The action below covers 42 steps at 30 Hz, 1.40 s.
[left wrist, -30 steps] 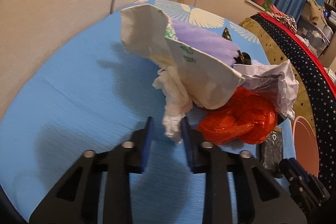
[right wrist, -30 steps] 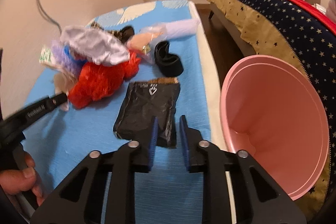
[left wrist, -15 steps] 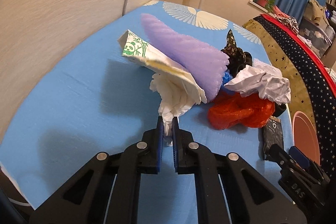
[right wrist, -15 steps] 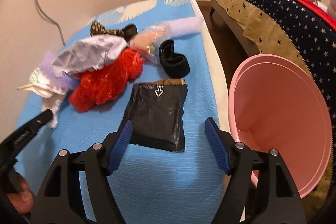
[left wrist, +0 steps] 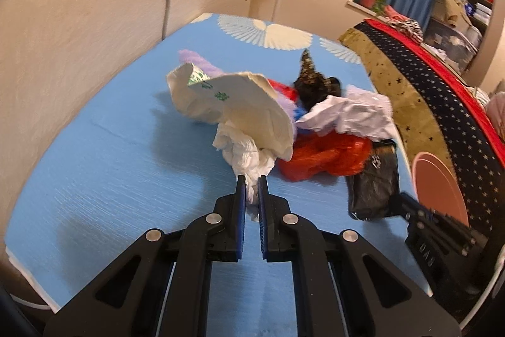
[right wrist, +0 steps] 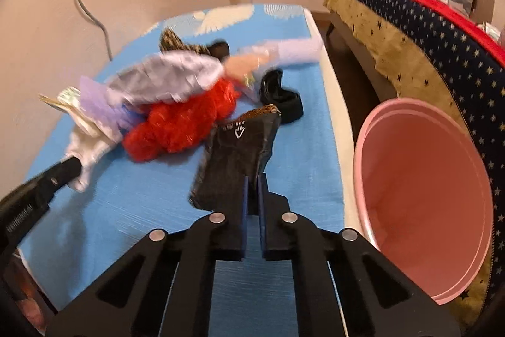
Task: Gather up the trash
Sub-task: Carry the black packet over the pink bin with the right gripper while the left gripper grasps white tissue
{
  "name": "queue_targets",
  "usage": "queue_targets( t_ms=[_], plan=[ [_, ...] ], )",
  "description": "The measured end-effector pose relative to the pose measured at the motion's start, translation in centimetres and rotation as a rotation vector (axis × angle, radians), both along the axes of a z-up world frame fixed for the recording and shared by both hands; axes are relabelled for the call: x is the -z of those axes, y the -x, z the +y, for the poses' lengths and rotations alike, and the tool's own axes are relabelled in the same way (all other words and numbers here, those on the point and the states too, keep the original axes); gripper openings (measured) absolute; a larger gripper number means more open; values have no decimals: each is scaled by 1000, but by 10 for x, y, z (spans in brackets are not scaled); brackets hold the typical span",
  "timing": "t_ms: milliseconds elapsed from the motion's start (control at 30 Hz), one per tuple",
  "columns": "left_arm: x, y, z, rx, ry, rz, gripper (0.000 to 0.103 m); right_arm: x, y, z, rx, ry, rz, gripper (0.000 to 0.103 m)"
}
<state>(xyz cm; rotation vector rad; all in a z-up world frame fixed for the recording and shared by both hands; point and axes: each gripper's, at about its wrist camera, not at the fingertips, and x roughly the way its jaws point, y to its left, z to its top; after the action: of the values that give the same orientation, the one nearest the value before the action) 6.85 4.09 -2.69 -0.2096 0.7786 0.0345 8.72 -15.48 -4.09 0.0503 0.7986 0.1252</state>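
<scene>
Left gripper (left wrist: 251,190) clamped on white tissue wad (left wrist: 244,152), centre frame. Right gripper (right wrist: 251,190) clamped on black foil pouch (right wrist: 236,153). Pink bin (right wrist: 423,198) lower right; lift both clear of the pile first so the red netting (right wrist: 180,123) doesn't snag.

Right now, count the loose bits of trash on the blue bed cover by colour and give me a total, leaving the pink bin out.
White: 3, the tissue, the cream wrapper and the crumpled paper
Purple: 2, the foam sheet and the pale sleeve
Red: 1, the net bag
Black: 3, the pouch, the band and the patterned scrap
Total: 9
</scene>
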Motion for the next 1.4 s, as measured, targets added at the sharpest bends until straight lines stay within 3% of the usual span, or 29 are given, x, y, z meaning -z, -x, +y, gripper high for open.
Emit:
queue_targets(
  t_ms=[333, 800, 1400],
  plan=[
    [-33, 32, -7, 58, -19, -111, 6, -39, 33, -10, 1, -12, -110, 3],
    [-66, 69, -29, 130, -10, -208, 6, -79, 78, -54, 95, -25, -198, 3],
    [-74, 62, -75, 229, 10, -271, 6, -96, 91, -114, 276, -29, -253, 3]
  ],
)
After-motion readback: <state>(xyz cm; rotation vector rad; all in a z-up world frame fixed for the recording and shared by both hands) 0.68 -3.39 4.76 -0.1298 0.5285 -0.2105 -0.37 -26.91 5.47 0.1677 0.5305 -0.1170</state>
